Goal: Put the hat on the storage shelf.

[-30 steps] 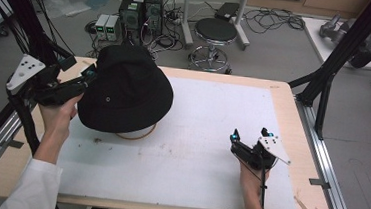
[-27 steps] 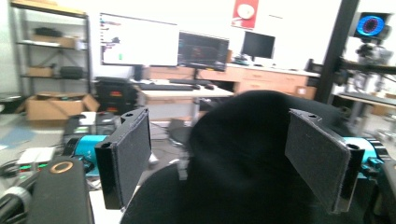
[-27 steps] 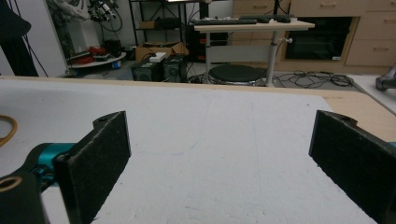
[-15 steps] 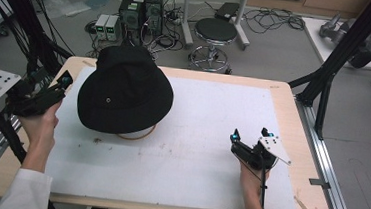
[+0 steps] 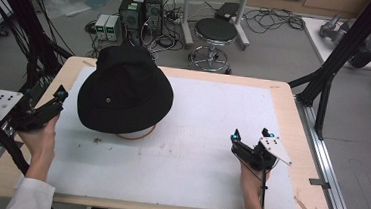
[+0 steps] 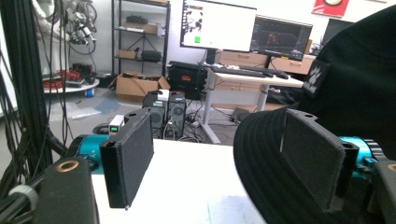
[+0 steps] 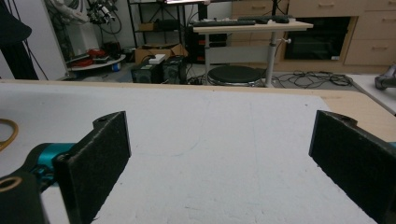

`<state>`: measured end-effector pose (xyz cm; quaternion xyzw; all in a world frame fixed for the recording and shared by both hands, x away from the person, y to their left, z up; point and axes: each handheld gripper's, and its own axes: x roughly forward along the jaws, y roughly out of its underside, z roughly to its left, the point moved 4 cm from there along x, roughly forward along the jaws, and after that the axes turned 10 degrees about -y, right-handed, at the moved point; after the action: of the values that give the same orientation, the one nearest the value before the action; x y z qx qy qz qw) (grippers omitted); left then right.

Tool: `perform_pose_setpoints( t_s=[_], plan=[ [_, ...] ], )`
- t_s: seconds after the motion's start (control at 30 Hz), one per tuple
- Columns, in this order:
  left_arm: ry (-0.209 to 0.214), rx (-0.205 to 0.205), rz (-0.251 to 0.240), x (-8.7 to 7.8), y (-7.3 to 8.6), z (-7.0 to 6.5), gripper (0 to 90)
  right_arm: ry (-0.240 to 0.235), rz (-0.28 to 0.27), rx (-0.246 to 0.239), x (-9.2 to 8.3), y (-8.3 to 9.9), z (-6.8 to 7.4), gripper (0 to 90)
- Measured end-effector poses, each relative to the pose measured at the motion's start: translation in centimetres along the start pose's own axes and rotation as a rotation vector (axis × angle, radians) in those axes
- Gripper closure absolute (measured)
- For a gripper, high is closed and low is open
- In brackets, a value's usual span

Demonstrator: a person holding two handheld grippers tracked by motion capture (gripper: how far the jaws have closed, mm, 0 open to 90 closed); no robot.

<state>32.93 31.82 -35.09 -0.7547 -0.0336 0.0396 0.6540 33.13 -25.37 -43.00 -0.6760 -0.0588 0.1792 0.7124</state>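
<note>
Left gripper (image 5: 56, 99) sits at 9 o'clock on the table (image 5: 284, 92), off the left edge of the white mat (image 5: 211, 136), jaws spread wide and holding nothing; the left gripper view puts the black bucket hat (image 5: 124, 94) brim just beside the far pad (image 6: 310, 158), apparently not pinched. The hat lies crown-up at 10–11 o'clock on the mat, its brim draped over a tan ring (image 5: 138, 135) that peeks out at the brim's 6 o'clock edge. Judgement: the hat is parked over the ring, so the open left jaws look set either to take the brim or to leave it. Right gripper (image 5: 251, 140) rests at 4 o'clock on bare mat, jaws also parted wide and empty, well apart from the hat, likely idle while the left hand (image 5: 40, 138) works
</note>
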Motion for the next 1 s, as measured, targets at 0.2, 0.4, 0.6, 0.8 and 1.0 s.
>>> perform_pose_setpoints(
  t_s=[0.2,0.4,0.6,0.8,1.0],
  plan=[
    [-0.023,-0.006,0.002,-0.4,1.5,0.8,25.7,0.0,0.003,-0.006,-0.1,0.0,0.1,4.4],
    [-0.025,-0.02,0.02,-0.6,2.9,1.7,25.5,-0.002,0.006,-0.006,-0.2,0.0,0.2,4.4],
    [-0.017,-0.025,0.047,-0.6,3.8,2.0,25.4,-0.008,0.014,-0.015,0.0,0.1,0.3,4.3],
    [-0.018,0.023,0.074,-0.7,5.3,1.8,25.2,-0.014,0.019,-0.023,0.0,0.2,0.6,4.3],
    [-0.025,0.025,0.094,-0.8,6.4,2.1,25.2,-0.015,0.014,-0.016,-0.1,0.2,0.5,4.4]
  ],
)
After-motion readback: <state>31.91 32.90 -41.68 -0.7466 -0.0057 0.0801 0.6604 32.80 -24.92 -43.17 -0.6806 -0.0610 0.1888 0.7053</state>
